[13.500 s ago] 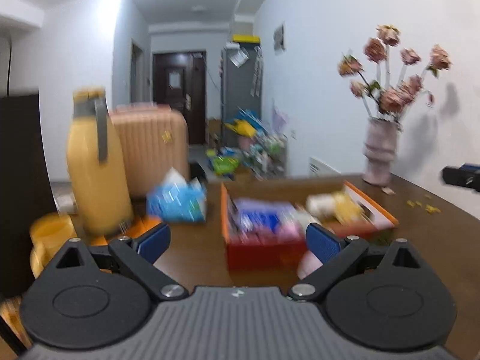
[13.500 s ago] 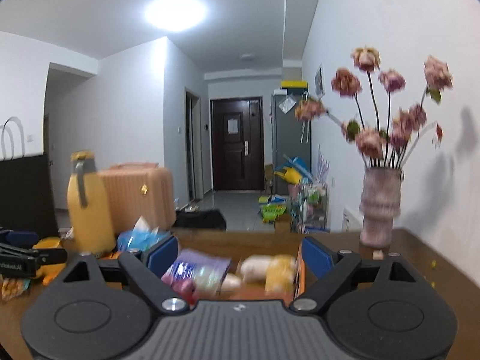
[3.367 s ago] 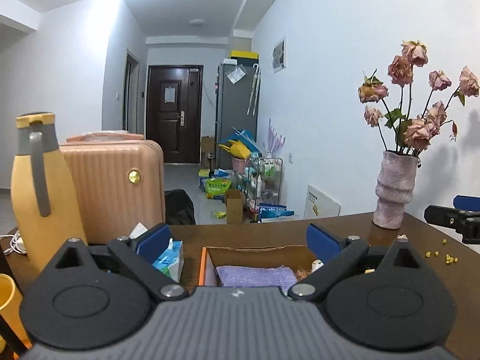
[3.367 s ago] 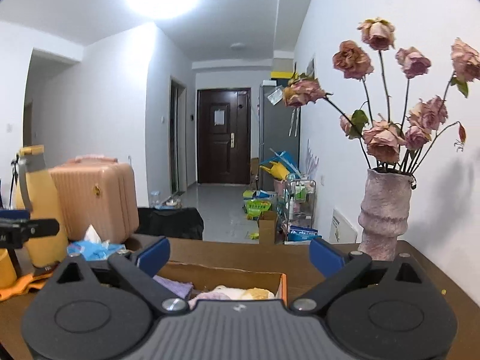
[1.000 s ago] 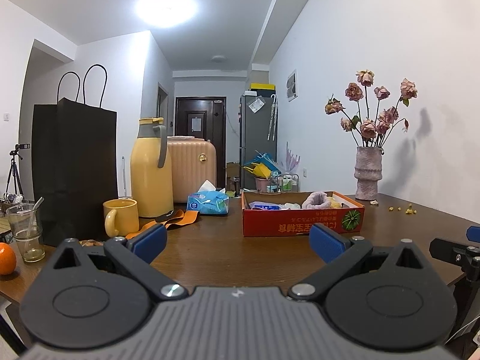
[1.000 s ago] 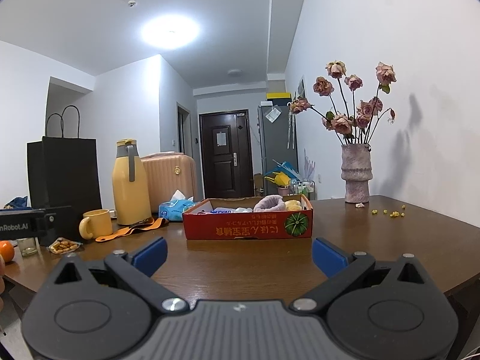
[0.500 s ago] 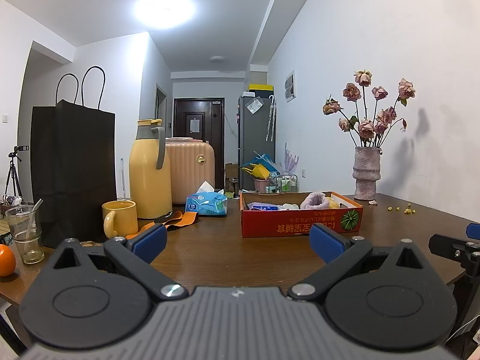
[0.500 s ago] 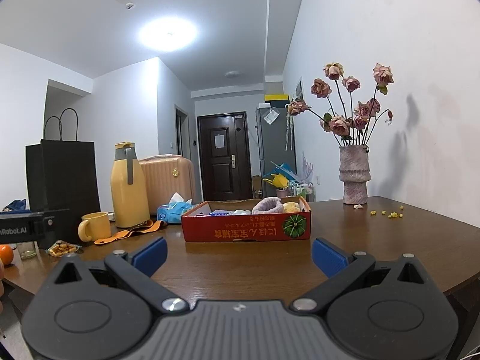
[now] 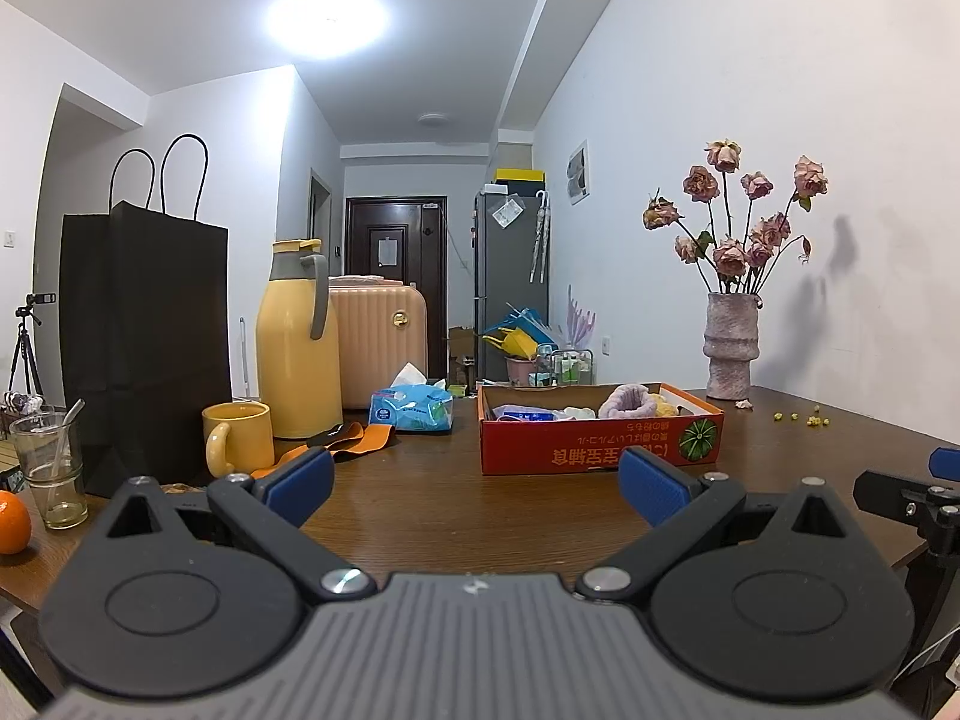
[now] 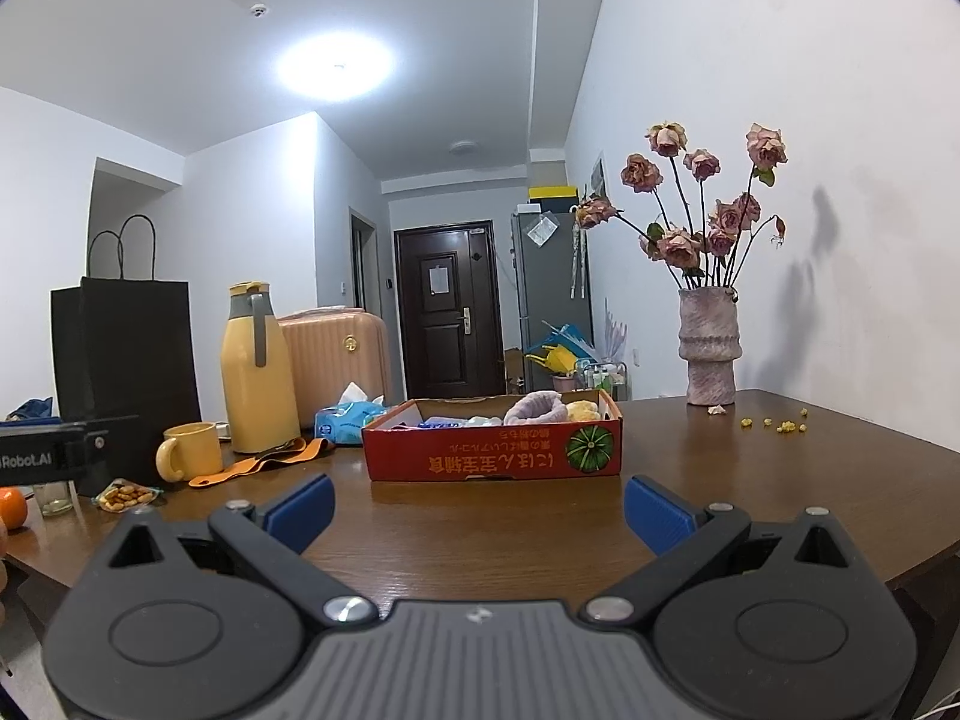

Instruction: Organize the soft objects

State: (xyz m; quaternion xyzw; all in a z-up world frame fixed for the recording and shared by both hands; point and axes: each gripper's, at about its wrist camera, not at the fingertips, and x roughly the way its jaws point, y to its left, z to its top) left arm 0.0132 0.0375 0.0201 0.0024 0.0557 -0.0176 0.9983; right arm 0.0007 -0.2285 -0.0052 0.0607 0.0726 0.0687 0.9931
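Note:
A red cardboard box [image 9: 600, 447] stands on the brown table [image 9: 456, 504]; it also shows in the right wrist view [image 10: 495, 456]. In it lie a purple fuzzy item [image 9: 630, 403], a yellow soft item [image 10: 582, 410] and blue and white soft items [image 9: 528, 415]. My left gripper [image 9: 477, 489] is open and empty, held back near the table's front edge. My right gripper [image 10: 480, 507] is open and empty, also well short of the box. The right gripper's tip shows at the right edge of the left wrist view [image 9: 912, 495].
On the left stand a yellow thermos [image 9: 297, 339], yellow mug [image 9: 237, 447], black paper bag [image 9: 144, 348], blue tissue pack [image 9: 411, 411], orange strap [image 9: 348, 441], a glass [image 9: 48, 471] and an orange [image 9: 12, 522]. A vase with dried roses [image 9: 729, 345] stands far right. Snacks [image 10: 123, 495] lie left.
Both grippers have pulled far back from over the box to the table's front edge, open and empty throughout. In the last second they have barely moved.

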